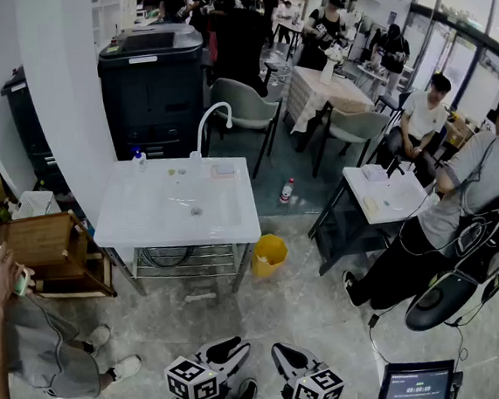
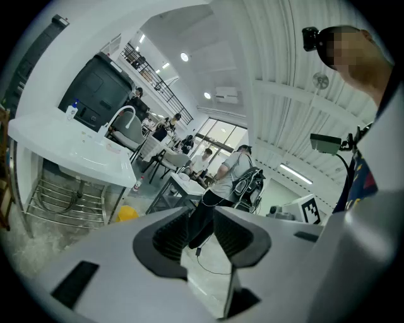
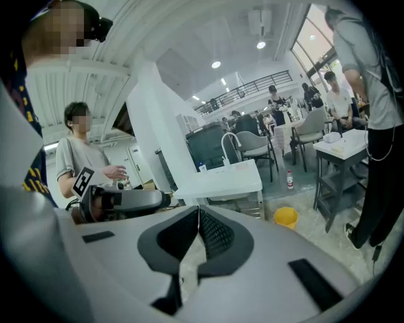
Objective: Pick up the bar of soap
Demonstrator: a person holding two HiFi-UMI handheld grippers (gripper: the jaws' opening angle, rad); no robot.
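A white sink table (image 1: 147, 230) with a curved tap (image 1: 209, 119) stands in the middle of the room. On its back rim lies a pale flat bar (image 1: 224, 169) that may be the soap; it is too small to be sure. Both grippers hang low at the bottom of the head view, well short of the sink. My left gripper (image 1: 228, 354) (image 2: 202, 228) is open, with only floor in the gap between its jaws. My right gripper (image 1: 288, 357) (image 3: 196, 230) is shut with nothing in it. The sink table (image 3: 221, 180) also shows in the right gripper view.
A black copier (image 1: 152, 81) stands behind the sink, a white pillar (image 1: 65, 107) to its left. A yellow bucket (image 1: 270, 254) sits at the sink's right foot. A wooden crate (image 1: 43, 245) and a person (image 1: 22, 343) are left; another person (image 1: 468, 191) bends over a small table (image 1: 390, 198) right.
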